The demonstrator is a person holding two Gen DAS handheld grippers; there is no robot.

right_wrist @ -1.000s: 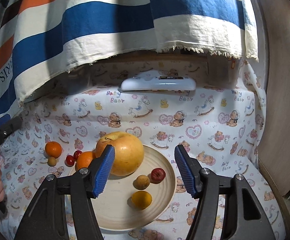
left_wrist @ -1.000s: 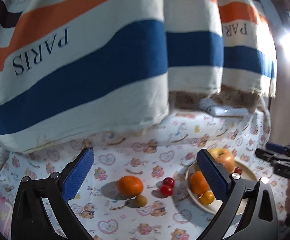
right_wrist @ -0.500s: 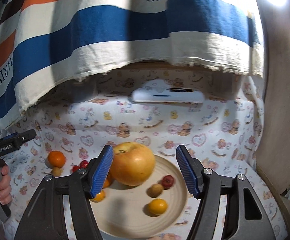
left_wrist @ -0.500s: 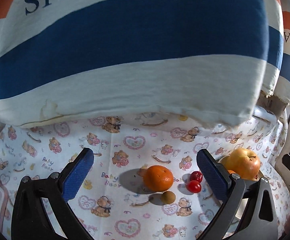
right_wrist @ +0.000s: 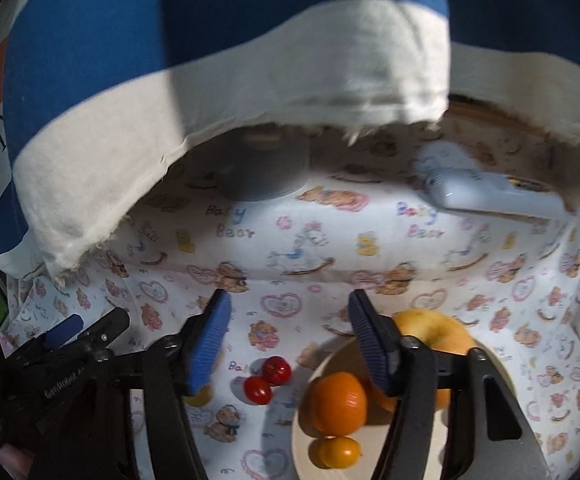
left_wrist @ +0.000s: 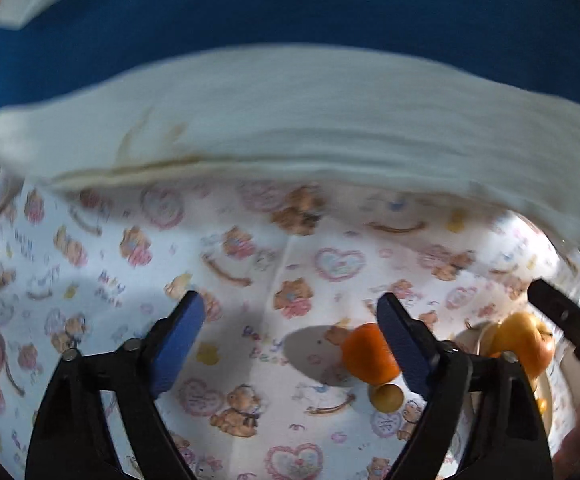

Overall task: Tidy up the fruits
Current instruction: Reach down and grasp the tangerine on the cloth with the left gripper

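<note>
Left-wrist view: we see the left gripper [left_wrist: 290, 332], jaws closing on nothing, now nearer the loose tangerine [left_wrist: 368, 354], which sits beside its right pad instead of centred as before. Right-wrist view: the right gripper [right_wrist: 287, 338], also closing empty, has swung off the plate [right_wrist: 310, 446] toward two cherry tomatoes [right_wrist: 267, 380]. We judge both pickups pending.

Apple [right_wrist: 430, 330], orange [right_wrist: 338, 402] on plate [right_wrist: 302, 440]; 2 cherry toms [right_wrist: 267, 378] beside.

Probably a home, baby-bear print cloth [right_wrist: 290, 240] over a surface, striped towel [right_wrist: 249, 60] draped behind
</note>
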